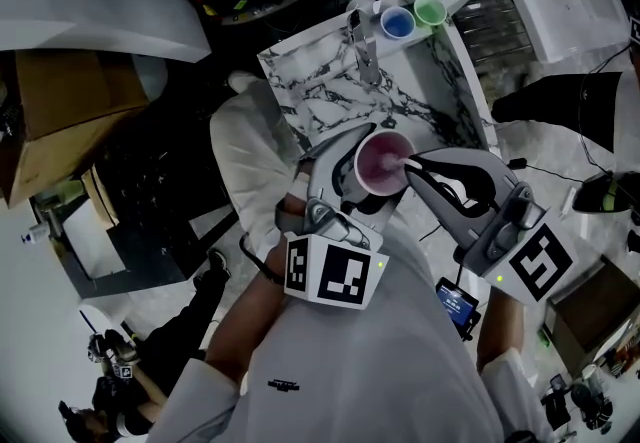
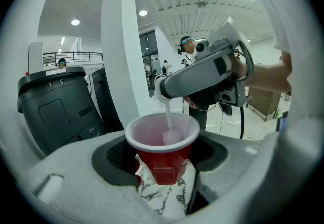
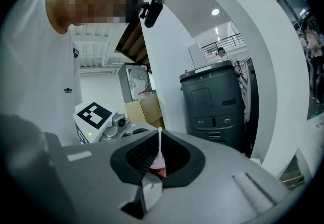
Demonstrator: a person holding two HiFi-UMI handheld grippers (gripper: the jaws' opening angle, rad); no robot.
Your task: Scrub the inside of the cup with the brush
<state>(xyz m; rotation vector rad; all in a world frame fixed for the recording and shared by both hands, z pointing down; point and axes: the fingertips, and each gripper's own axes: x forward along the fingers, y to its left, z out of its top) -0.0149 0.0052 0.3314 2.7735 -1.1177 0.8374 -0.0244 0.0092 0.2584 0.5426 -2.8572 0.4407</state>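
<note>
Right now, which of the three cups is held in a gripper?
The red cup, in the left gripper, brush inside; the blue cup and green cup stand on the table beyond.

The head view looks steeply down past the person's torso (image 1: 380, 361) onto the marble desk (image 1: 320, 81). Each gripper view sits close behind its own jaws, tilted up toward the ceiling (image 2: 202, 10). All three views share the red cup (image 1: 383, 163) and the white brush (image 1: 402, 164).
</note>
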